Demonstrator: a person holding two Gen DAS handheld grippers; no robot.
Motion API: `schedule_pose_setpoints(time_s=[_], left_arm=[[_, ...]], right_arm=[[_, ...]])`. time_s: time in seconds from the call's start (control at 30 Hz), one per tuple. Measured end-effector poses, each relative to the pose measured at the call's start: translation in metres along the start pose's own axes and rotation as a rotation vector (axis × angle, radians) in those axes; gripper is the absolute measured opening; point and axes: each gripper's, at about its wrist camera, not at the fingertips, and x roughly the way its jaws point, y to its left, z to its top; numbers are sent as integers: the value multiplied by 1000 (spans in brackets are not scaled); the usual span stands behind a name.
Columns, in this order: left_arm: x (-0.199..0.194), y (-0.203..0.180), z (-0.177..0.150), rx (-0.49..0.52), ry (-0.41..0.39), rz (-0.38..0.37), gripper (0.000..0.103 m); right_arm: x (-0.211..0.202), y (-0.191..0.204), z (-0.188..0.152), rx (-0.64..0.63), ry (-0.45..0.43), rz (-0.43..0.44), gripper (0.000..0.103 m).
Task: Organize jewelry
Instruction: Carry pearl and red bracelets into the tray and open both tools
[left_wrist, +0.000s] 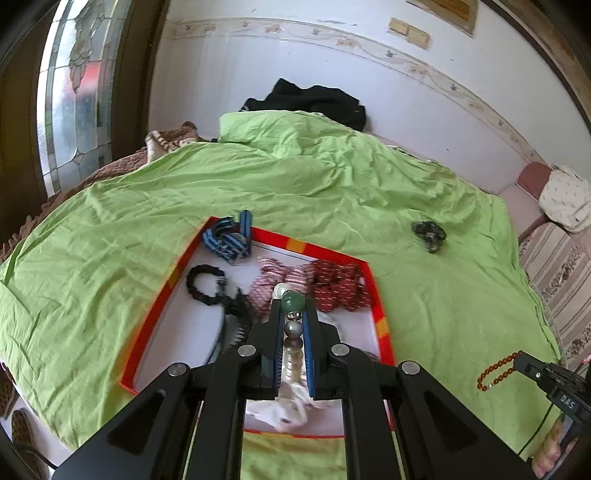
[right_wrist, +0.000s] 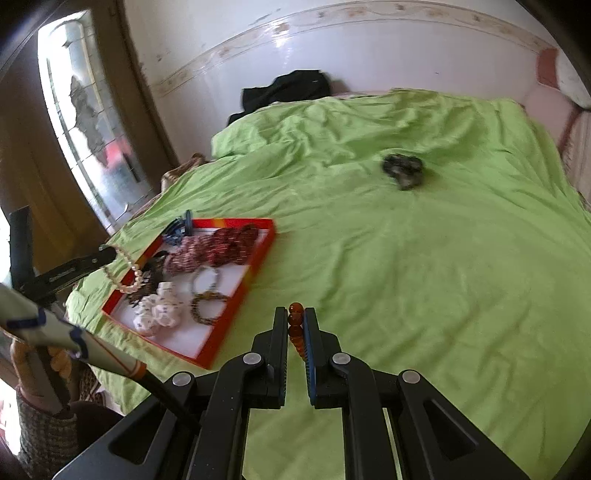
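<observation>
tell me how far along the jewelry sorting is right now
Mostly done: the red tray already holds scrunchies, bracelets and hair ties. In hand: the left gripper is shut on a mixed bead string over the tray, and the right gripper is shut on an amber bead bracelet above the green sheet. Left: both held pieces, plus the dark scrunchie lying out on the sheet.

left gripper (left_wrist: 292, 314): clamped on a beaded bracelet (left_wrist: 293, 325), held over the tray
tray (left_wrist: 375, 291): red-rimmed, laid on the green bedsheet (left_wrist: 110, 221); scrunchies (left_wrist: 306, 284) and a black bracelet (left_wrist: 203, 282) inside
right gripper (left_wrist: 519, 363): amber bead bracelet (left_wrist: 495, 373) gripped
</observation>
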Motion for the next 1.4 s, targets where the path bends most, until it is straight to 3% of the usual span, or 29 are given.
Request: schedule_pose_setpoints(time_s=[0.33, 0.73, 0.87, 1.03, 1.17, 1.4], left_arm=[[14, 61, -3, -121, 15, -12, 9], [22, 98, -8, -225, 58, -8, 9], [28, 94, -9, -215, 75, 8, 9], [36, 85, -12, -159, 84, 101, 9], [41, 87, -14, -156, 102, 132, 9], [45, 90, -15, -161, 113, 138, 9]], right_arm=[[37, 71, 12, -112, 51, 77, 9], [65, 115, 16, -178, 97, 129, 9], [74, 124, 14, -178, 120, 146, 9], [84, 137, 11, -161, 145, 196, 9], [91, 143, 8, -137, 147, 234, 9], [117, 123, -13, -135, 224, 149, 9]])
